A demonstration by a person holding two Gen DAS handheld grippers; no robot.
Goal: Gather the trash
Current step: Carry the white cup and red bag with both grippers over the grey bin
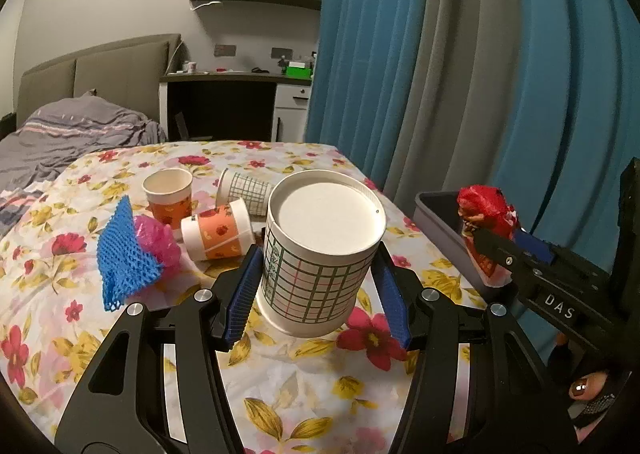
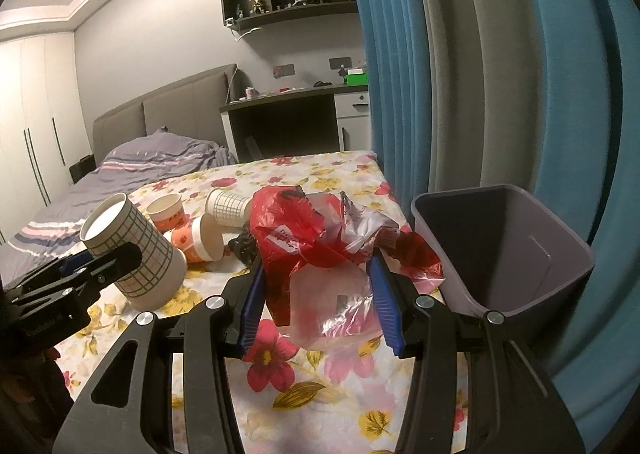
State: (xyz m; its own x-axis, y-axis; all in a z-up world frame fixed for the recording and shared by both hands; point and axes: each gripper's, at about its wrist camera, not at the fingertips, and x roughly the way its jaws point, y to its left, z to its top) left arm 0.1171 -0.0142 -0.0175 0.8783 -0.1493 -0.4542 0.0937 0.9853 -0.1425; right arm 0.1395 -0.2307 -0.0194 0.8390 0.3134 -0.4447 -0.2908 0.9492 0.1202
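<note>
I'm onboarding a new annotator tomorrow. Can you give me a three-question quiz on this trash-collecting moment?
1. True or false: the left gripper holds the checked cup lifted off the floral cloth.
2. What does the right gripper hold?
A. red plastic bag
B. blue mesh
C. orange cup
3. Fill in: the grey bin stands to the ____ of the right gripper.

Key: 1 true; 2 A; 3 right.
</note>
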